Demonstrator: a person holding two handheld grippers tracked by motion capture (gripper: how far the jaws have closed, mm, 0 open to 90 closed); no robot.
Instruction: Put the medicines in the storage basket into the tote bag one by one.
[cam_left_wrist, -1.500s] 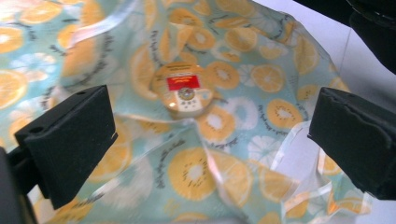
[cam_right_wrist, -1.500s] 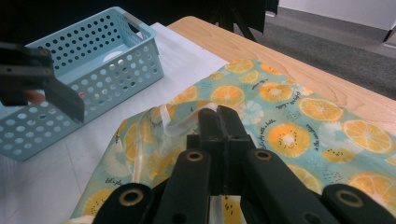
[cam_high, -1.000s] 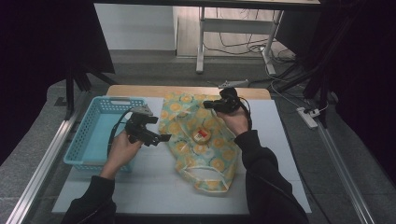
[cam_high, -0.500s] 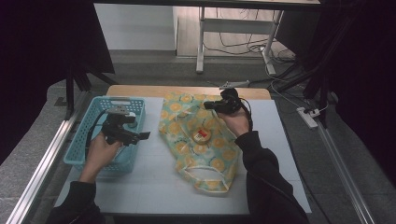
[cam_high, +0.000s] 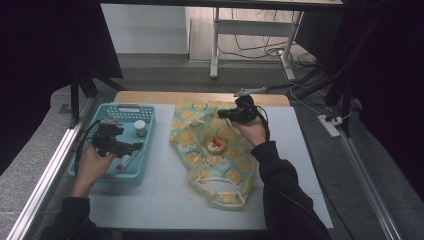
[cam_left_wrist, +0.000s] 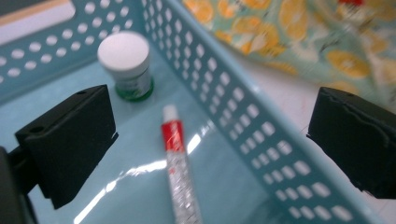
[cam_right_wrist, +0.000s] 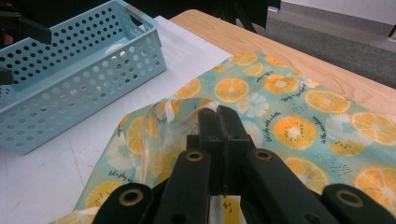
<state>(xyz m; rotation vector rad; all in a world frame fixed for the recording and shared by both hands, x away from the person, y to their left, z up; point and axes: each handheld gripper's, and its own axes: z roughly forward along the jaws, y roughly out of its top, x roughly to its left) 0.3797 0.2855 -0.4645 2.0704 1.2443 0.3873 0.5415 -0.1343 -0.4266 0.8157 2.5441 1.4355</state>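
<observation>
High view: the left hand-held gripper (cam_high: 131, 146), which a second ago was at the left edge of the bag (cam_high: 215, 150), has been carried over the basket (cam_high: 145, 150) at about nine o'clock on the desk (cam_high: 165, 200). Its jaws are spread with nothing between them. A tube (cam_high: 123, 162) lies on the basket floor below it, and a jar (cam_high: 140, 128) stands upright towards the far end. The right hand-held gripper (cam_high: 222, 114) has not been moved — it is held at the bag's far edge, near twelve o'clock. One red-and-white item (cam_high: 216, 145) lies on the bag's middle.

Left gripper view: the left hand-held gripper (cam_left_wrist: 210, 140) is released, with the two black pads wide apart. The tube (cam_left_wrist: 179, 172) lies flat on the basket (cam_left_wrist: 243, 121) floor between them, touched by neither; the red end points towards the jar (cam_left_wrist: 126, 63) at about eleven o'clock, the two being apart. The tube appears to have been dropped off — that transfer is judged done.

Right gripper view: the right hand-held gripper (cam_right_wrist: 218, 114) is clenched on a raised fold of the bag (cam_right_wrist: 289, 121), by which the mouth seems to be kept lifted. The basket (cam_right_wrist: 70, 79) is seen at ten o'clock.

With the bag held so, the remaining item is judged next for collection by the left hand-held gripper.
</observation>
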